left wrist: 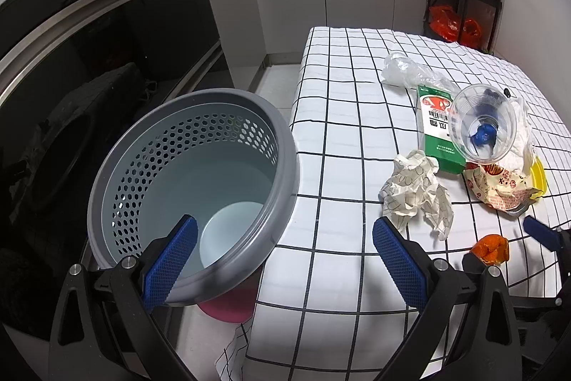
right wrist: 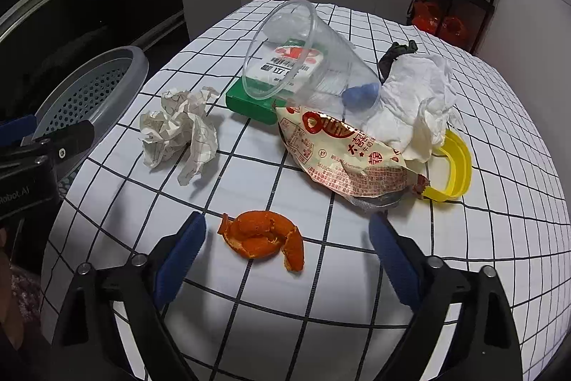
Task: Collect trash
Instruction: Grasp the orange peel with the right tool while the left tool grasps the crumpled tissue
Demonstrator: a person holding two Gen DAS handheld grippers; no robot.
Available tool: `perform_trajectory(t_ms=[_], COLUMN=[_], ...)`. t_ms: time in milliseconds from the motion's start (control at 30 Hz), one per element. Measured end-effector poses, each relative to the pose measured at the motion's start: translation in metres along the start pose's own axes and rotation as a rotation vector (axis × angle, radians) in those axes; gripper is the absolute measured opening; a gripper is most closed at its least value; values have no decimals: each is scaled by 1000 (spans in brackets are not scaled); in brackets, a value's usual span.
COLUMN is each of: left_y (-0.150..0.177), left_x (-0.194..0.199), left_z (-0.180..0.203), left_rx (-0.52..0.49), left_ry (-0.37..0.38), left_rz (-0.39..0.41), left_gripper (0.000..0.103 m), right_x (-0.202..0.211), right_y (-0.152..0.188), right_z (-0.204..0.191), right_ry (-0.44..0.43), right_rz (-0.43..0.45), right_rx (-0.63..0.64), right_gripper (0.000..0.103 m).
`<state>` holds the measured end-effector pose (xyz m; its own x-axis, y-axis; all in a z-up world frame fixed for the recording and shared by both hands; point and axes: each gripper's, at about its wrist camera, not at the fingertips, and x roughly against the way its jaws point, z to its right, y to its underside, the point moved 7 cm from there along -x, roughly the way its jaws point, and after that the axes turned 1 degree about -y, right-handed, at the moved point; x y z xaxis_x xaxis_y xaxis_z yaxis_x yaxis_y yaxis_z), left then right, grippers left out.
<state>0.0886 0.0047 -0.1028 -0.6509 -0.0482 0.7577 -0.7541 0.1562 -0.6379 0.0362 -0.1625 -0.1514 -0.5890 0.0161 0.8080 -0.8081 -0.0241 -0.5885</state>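
At the left, one grey bin [left wrist: 192, 174] is seen standing just off the desk [left wrist: 339, 145] edge, framed by the left gripper [left wrist: 285, 259], its jaws wide apart and empty. One crumpled paper [right wrist: 178, 127], one green carton [right wrist: 249, 99], one clear cup [right wrist: 303, 59], one wrapper [right wrist: 342, 159], one tissue [right wrist: 417, 102] and one yellow lid [right wrist: 456, 163] are counted across the desk. A first pickup is judged in hand: one orange peel [right wrist: 264, 238] lies near, between the right gripper's [right wrist: 285, 256] spread, empty jaws, which need lowering and closing.

Round grey perforated plastic bin [left wrist: 192, 181] just beside left edge of grid-patterned white tablecloth table [left wrist: 339, 138]. On table: crumpled printed paper ball [right wrist: 180, 131] nearest bin; green flat carton [right wrist: 271, 84] behind it, to right. Clear plastic cup [right wrist: 303, 59] lies tipped over carton. Printed foil snack wrapper [right wrist: 342, 156] right of paper ball, crumpled white tissue [right wrist: 414, 102] on it, yellow plastic lid [right wrist: 455, 163] beside. Orange peel piece [right wrist: 264, 238] nearest front edge.
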Motion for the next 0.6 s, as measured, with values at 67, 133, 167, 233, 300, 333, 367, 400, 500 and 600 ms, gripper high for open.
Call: perform_trajectory(t_ms=[67, 133, 167, 233, 300, 333, 367, 400, 500, 600], left_y=[0, -1, 0, 0, 0, 0, 0, 0, 0, -3], left_x=[1, 2, 3, 4, 6, 6, 6, 5, 1, -4], left_z=[1, 4, 4, 9, 15, 19, 23, 27, 41, 52], left_rx=[-3, -5, -5, -6, -12, -20, -28, -36, -48, -42], left_ry=[2, 6, 8, 22, 42, 50, 57, 64, 93, 114], left_rz=[8, 14, 15, 18, 23, 27, 29, 29, 19, 12], left_gripper=[96, 96, 96, 96, 96, 96, 96, 96, 96, 96], right_x=[-3, -6, -5, -3, 2, 5, 9, 13, 25, 35], right_y=[2, 1, 1, 1, 2, 2, 1, 0, -4, -7], right_z=[-2, 0, -3, -3, 0, 3, 7, 11, 23, 36], right_ry=[0, -17, -22, -35, -63, -79, -92, -98, -106, -124], right_rz=[-20, -26, -27, -28, -28, -26, -19, -11, 18, 38], right_rx=[10, 5, 7, 3, -20, -36, -56, -70, -115, -166], right_gripper=[60, 52, 39, 31, 28, 28, 28, 28, 27, 27])
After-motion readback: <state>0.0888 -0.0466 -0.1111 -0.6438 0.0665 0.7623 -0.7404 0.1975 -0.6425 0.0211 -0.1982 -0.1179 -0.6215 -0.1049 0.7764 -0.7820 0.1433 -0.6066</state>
